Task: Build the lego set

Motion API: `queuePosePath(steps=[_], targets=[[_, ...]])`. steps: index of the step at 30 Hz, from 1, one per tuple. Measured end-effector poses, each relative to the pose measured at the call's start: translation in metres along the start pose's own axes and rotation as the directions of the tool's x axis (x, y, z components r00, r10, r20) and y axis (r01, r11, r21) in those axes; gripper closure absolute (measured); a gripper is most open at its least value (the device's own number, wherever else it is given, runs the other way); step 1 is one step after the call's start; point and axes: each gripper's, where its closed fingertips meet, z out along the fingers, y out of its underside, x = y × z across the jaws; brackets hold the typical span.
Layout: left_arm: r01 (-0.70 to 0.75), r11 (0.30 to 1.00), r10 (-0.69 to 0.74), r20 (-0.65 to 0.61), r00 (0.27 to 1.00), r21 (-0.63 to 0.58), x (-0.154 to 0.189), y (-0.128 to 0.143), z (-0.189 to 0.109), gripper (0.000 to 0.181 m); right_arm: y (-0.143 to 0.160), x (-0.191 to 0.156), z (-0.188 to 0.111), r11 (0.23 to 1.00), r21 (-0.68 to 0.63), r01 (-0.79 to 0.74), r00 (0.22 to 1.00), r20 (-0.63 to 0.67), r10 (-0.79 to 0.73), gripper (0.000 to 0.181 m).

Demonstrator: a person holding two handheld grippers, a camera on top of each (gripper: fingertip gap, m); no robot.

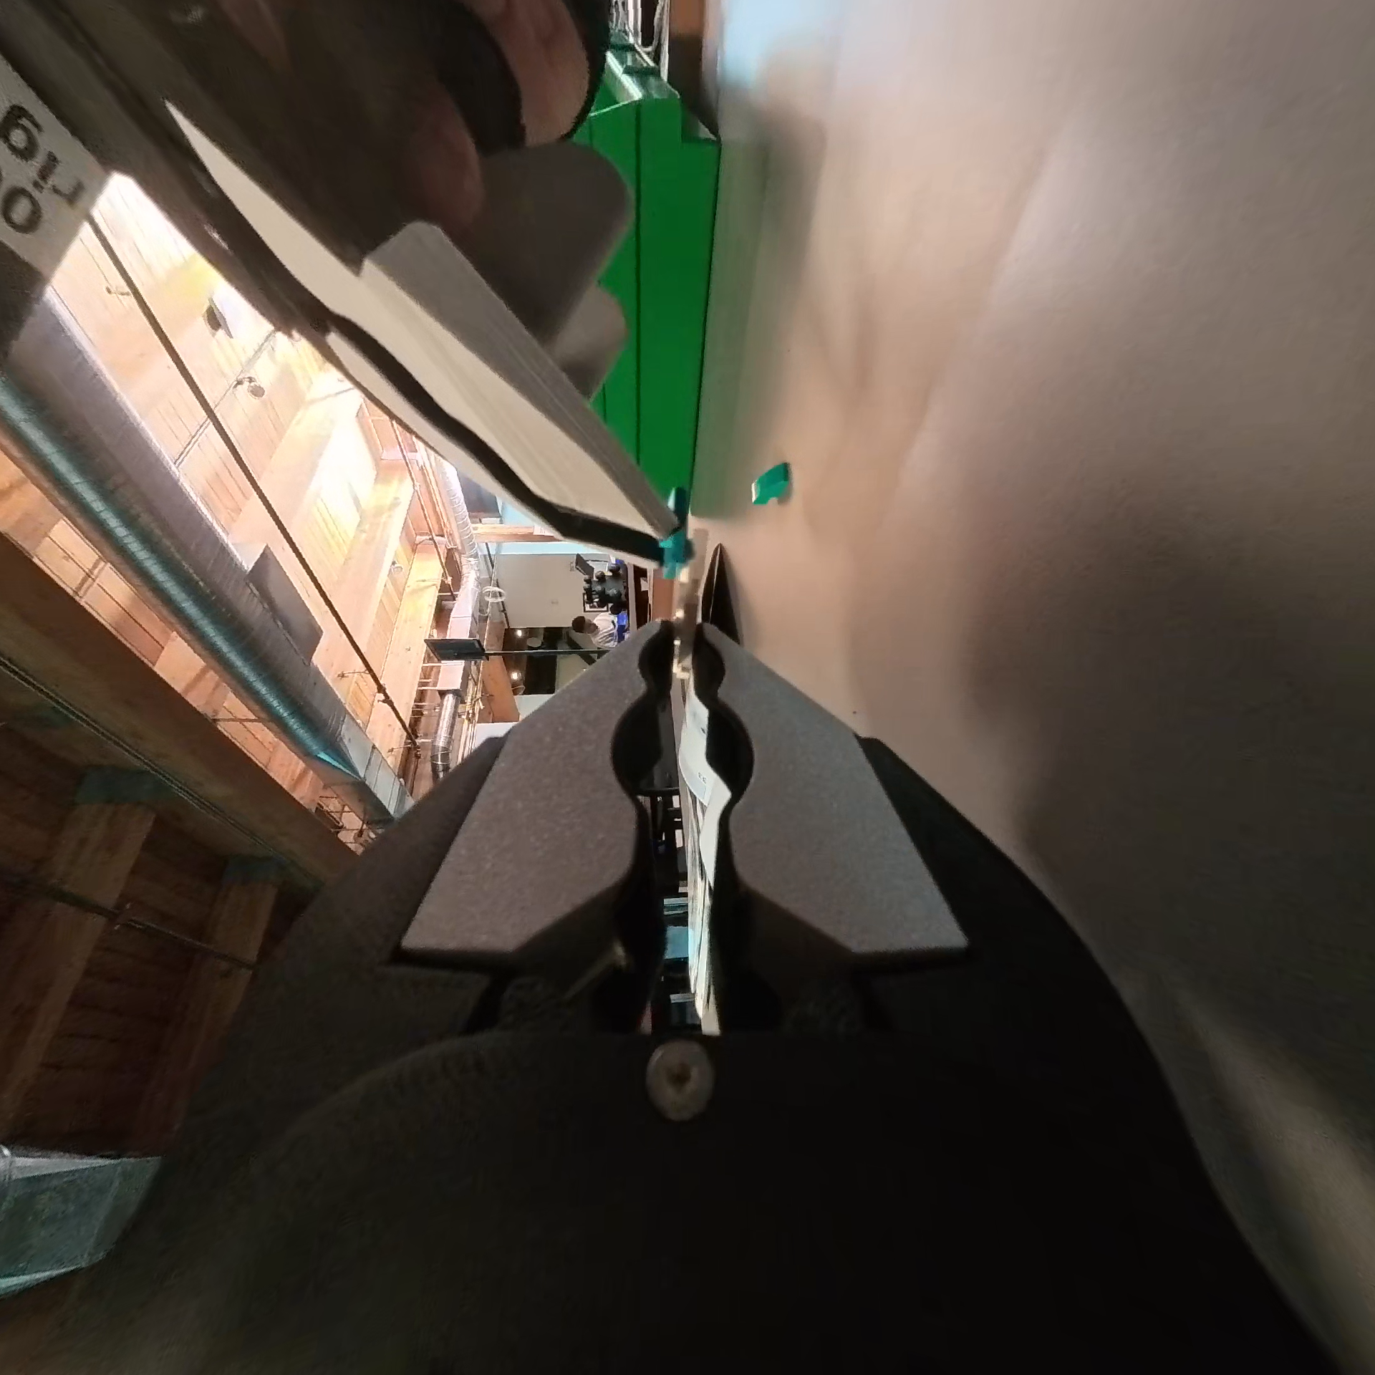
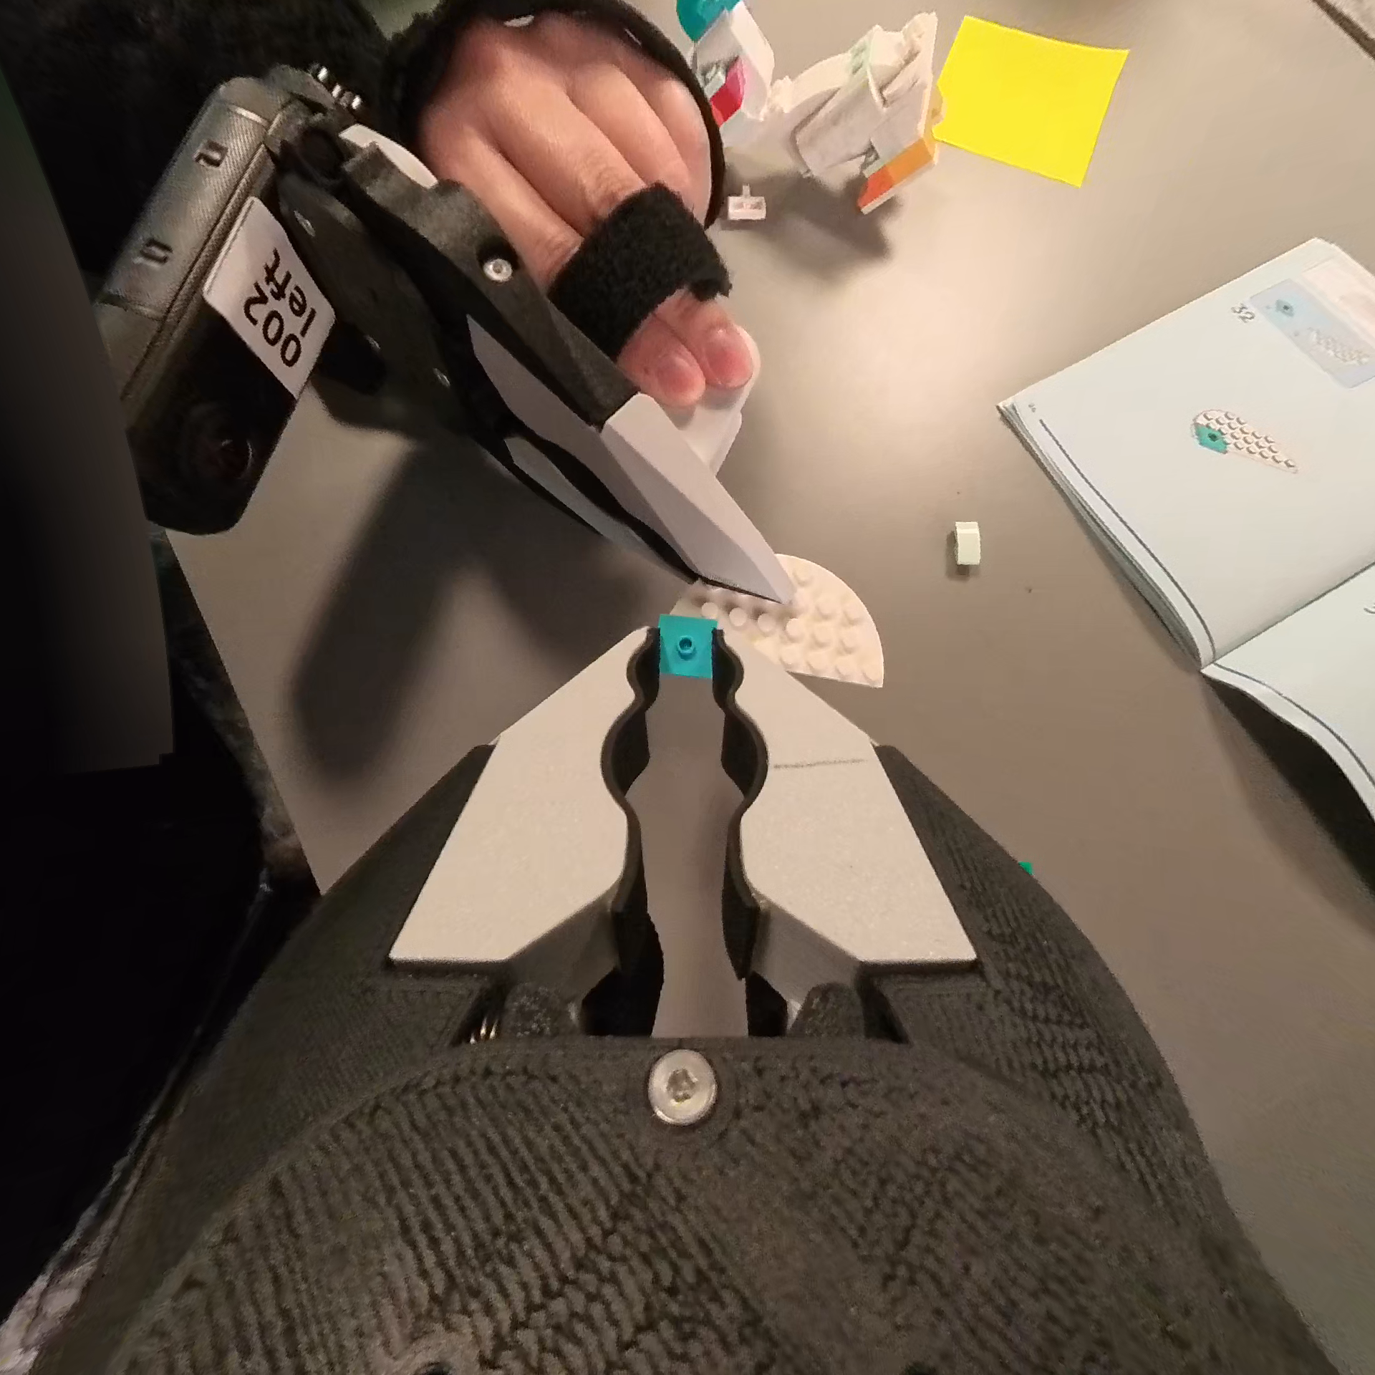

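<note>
My right gripper point(image 2: 686, 632) is shut on a small teal brick point(image 2: 684, 649), held at the fingertips just above the grey table. Right beyond it is a white rounded studded plate point(image 2: 826, 640). My left gripper point(image 2: 774, 591) comes in from the upper left, and its shut tips pinch the plate's near edge. In the left wrist view the left gripper point(image 1: 681, 629) is closed on the plate, seen edge-on point(image 1: 688, 614). The right gripper's fingertip point(image 1: 655, 513) brings the teal brick point(image 1: 675, 552) just beyond the plate's end.
An open instruction booklet point(image 2: 1228, 476) lies at the right. A yellow paper square point(image 2: 1030, 104) and a partly built white model point(image 2: 841, 111) are at the back. A small pale brick point(image 2: 966, 547) and a tiny white piece point(image 2: 746, 204) lie loose. A second teal piece point(image 1: 770, 482) lies on the table point(image 1: 1042, 521). Both grippers' tips are close together, under 4 cm apart. The tiny white piece point(image 2: 746, 204) is about 20 cm from both grippers' fingertips.
</note>
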Motion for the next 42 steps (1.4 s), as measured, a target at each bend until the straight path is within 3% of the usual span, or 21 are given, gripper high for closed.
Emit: queuePosePath(steps=[14,42], targets=[[0.037,0.999,-0.035,0.078,0.996,-0.031,-0.014,0.001,-0.001,0.177,-0.01,0.002,-0.009,0.998,-0.035,-0.044,0.999,0.013,0.045,0.169],[0.134,0.991,-0.131,0.112,0.985,-0.022,-0.024,-0.001,-0.003,0.177,-0.02,0.002,-0.015,0.996,-0.066,-0.055,0.998,0.032,0.058,0.168]])
